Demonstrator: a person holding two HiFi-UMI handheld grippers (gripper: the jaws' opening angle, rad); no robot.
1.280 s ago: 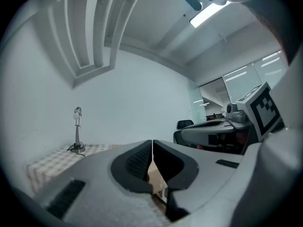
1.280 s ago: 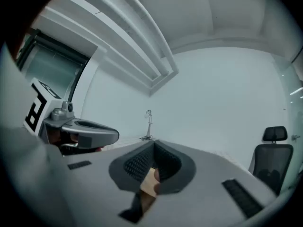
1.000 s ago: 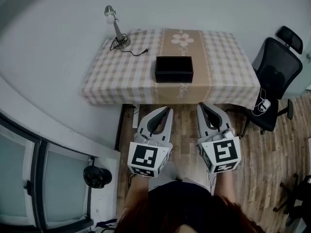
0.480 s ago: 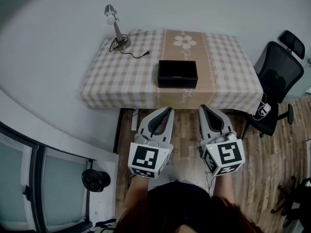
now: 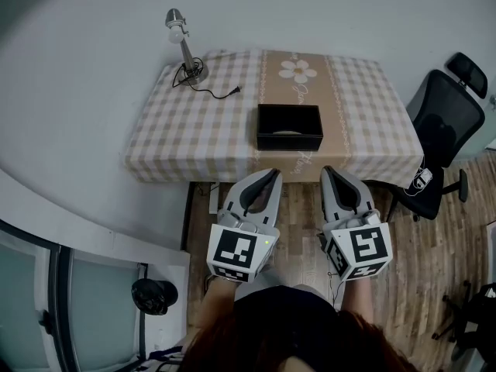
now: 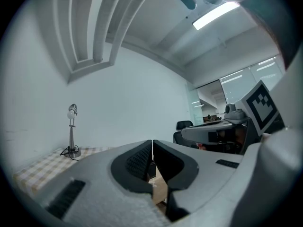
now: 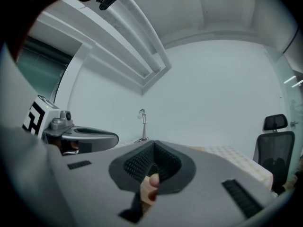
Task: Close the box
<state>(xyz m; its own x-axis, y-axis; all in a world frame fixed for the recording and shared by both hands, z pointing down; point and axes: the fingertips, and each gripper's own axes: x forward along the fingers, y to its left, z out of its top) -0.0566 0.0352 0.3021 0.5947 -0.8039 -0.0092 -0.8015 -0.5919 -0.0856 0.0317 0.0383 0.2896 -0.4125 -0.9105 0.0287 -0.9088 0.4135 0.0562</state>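
The left gripper (image 5: 270, 175) and right gripper (image 5: 328, 172) have moved nearer the box (image 5: 289, 127).

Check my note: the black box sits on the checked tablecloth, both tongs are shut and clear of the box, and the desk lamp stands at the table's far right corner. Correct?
No. The desk lamp stands at the far left corner, as the head view shows. The rest holds: black box on the checked tablecloth, left tongs and right tongs shut, clear of it.
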